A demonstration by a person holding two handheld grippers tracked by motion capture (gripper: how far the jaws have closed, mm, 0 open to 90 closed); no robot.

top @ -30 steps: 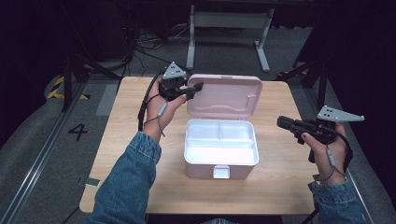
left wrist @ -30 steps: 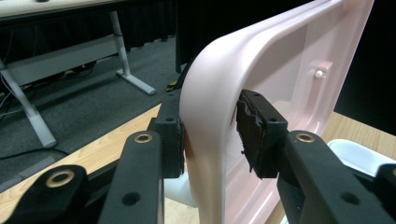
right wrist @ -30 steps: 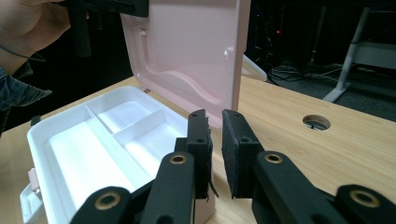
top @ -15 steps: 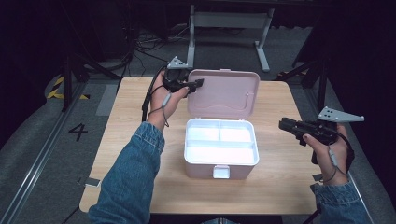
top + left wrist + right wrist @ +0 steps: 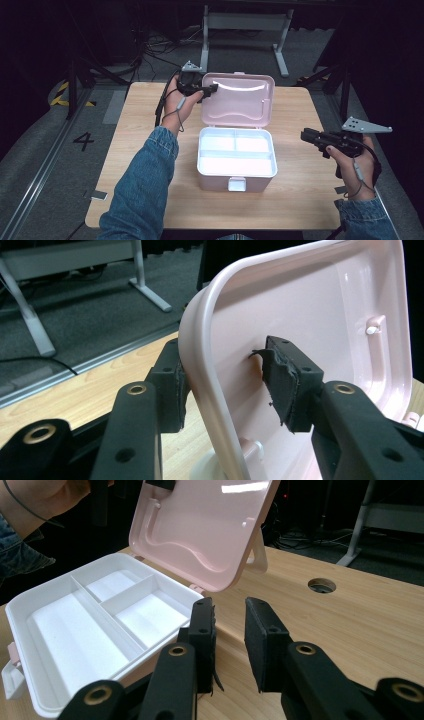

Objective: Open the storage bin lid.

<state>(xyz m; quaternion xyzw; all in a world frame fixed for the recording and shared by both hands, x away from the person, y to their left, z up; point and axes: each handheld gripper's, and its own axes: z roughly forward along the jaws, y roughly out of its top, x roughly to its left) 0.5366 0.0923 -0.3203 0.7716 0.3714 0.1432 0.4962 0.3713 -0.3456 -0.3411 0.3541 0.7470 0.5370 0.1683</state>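
We grip the pink lid (image 5: 239, 102) of the box (image 5: 237, 165) at its left edge with the left gripper (image 5: 207, 91), one finger behind the rim and one inside, closed on it so the lid stands near upright on its hinge. The box sits mid-table (image 5: 145, 115), its white divided tray bare. Our right gripper (image 5: 306, 135) hangs apart at the box's right, fingers (image 5: 262, 640) a little parted and holding nothing, probably kept clear of the lid's swing. The hinge stays hidden behind the lid, and the front latch (image 5: 236, 184) is too small to read.
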